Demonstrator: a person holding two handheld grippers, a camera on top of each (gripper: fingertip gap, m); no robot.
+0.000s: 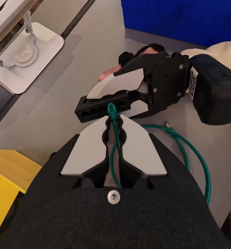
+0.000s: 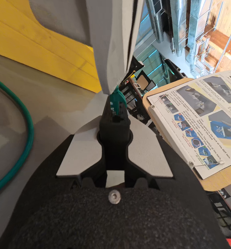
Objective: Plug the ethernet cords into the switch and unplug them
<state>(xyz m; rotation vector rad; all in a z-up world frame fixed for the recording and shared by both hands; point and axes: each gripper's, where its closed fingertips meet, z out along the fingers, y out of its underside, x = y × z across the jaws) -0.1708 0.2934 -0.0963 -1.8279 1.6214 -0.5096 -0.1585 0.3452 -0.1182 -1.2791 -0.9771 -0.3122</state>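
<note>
The black switch (image 1: 102,107) is held just above the grey table (image 1: 71,67), its row of ports facing the left wrist camera. The green ethernet cord (image 1: 179,145) has one plug (image 1: 112,109) seated in one of the middle ports, with empty ports on either side of it. From that plug the cord runs back between the fingers of the left claw (image 1: 113,119), which are closed on it just behind the plug's boot. The rest of the cord loops across the table to the right, and its other end, a clear plug (image 1: 168,125), lies free on the table near the switch, in no port.

The right claw (image 1: 109,103) comes in from the right and is clamped on the switch, one finger on top and one underneath; in the right wrist view the switch (image 2: 114,128) sits pinched between its two grey fingers (image 2: 85,145), with the green plug (image 2: 117,99) sticking out at the far end and meeting the grey tip of the left claw (image 2: 109,67). A gloved hand (image 1: 139,53) with a cream sleeve (image 1: 213,49) holds the right claw.

Around them stand a blue bin (image 1: 179,20) behind, a yellow bin (image 1: 8,168) at the near left, a white stand base (image 1: 27,56) at the far left, and a printed instruction sheet (image 2: 193,121) on a tan board (image 2: 220,179).
</note>
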